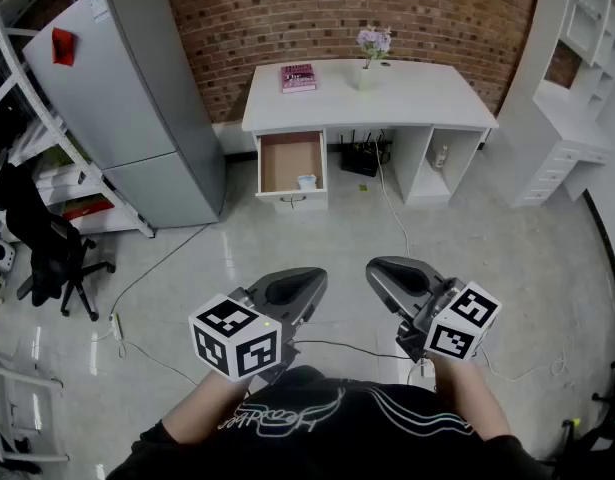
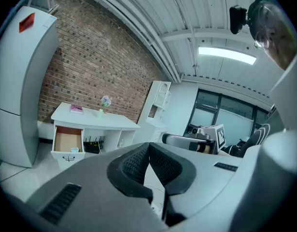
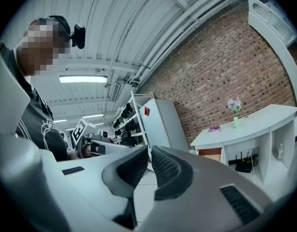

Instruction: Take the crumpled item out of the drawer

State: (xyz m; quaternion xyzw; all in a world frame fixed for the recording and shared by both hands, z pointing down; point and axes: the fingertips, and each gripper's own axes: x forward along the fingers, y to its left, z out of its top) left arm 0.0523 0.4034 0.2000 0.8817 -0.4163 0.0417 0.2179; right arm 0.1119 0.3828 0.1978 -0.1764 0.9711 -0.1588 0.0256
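White desk is set against brick wall; its drawer is pulled open under the desk's left part. Drawer interior is brown and mostly bare. One thing is seen in it: small pale crumpled item, lying at the front right corner, just behind the drawer front. Item is touched by neither gripper; both are held well apart from the desk, near the person's body at bottom of head view.

L gripper is seen w/ jaws fully closed, pads together, nothing btw them. R gripper is likewise seen w/ pads pressed together at the tips, nothing held. Both are pointed toward the desk, side by side, not touching.

On desk top: pink book is laid left of centre, vase w/ purple flowers is stood just right of it. Open cubby on the desk's right side holds a small bottle-like obj; exact kind can't be told. Black box w/ cables is seen in the knee space. Grey fridge is stood left of desk, white shelf unit at right.
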